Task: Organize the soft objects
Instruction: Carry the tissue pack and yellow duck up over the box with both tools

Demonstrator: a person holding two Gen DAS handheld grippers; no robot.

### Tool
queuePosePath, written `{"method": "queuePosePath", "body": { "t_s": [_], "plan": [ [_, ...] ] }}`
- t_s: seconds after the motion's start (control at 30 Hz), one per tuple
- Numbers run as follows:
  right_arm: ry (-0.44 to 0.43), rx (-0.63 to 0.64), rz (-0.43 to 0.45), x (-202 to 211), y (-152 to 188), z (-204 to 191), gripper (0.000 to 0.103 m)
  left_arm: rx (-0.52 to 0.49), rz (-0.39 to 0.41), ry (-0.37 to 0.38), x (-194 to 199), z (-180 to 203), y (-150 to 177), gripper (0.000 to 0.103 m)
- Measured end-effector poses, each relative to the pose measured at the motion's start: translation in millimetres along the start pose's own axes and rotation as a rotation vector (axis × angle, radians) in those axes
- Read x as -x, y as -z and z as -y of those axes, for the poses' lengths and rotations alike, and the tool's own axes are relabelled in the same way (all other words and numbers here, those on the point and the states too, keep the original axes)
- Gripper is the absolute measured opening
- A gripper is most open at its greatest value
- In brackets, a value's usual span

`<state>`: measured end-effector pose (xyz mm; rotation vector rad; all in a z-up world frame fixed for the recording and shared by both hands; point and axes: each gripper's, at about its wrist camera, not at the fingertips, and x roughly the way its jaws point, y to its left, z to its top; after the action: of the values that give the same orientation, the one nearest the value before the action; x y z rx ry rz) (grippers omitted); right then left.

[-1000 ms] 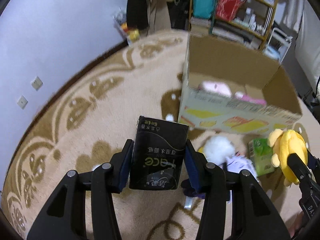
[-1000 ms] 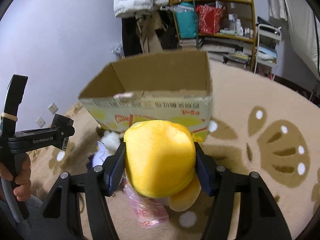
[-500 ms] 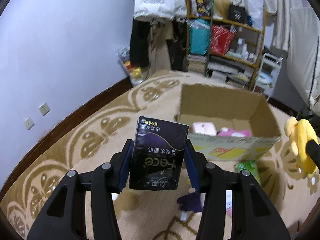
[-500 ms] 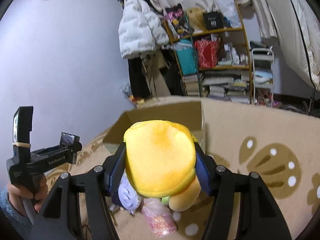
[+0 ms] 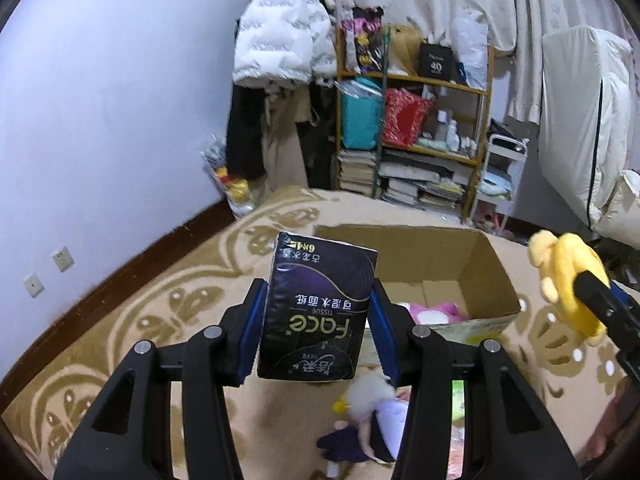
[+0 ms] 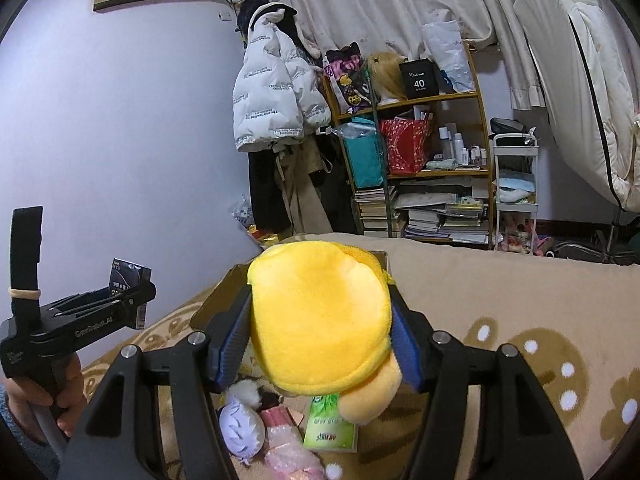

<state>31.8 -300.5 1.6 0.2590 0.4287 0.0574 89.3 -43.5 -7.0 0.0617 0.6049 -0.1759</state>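
With both loads airborne, the left claw point(image 5: 316, 320) grips a tissue pack point(image 5: 318, 312), the right claw point(image 6: 320, 344) a yellow plush point(image 6: 320, 316); best release each squarely over the cardboard box point(image 5: 484, 272).

The right tongs point(image 6: 320, 328) clamp a yellow plush toy point(image 6: 320, 320) between blue pads, above the patterned carpet point(image 6: 520, 320). Behind it sits an open cardboard box point(image 6: 218, 300). Below lie a green tissue pack point(image 6: 330, 426) and a white-haired doll point(image 6: 242, 426). At left, a hand point(image 6: 44, 396) holds the left tongs point(image 6: 132, 300), which grip a dark tissue pack point(image 6: 128, 274).

Cardboard box point(image 5: 472, 272) on carpet point(image 5: 168, 312), toys inside.
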Motion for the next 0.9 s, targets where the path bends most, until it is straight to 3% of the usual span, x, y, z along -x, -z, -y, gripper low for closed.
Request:
{"method": "queuePosePath", "body": {
  "t_s": [0.6,0.9],
  "plan": [
    [-0.022,0.054,-0.021,-49,-10,-5,0.067,-0.126,0.024,-0.007,-38,36,-14,0.048],
    [-0.022,0.089,-0.027,-67,-5,-4,0.067,-0.101,-0.005,0.011,-57,31,-15,0.048]
  ]
}}
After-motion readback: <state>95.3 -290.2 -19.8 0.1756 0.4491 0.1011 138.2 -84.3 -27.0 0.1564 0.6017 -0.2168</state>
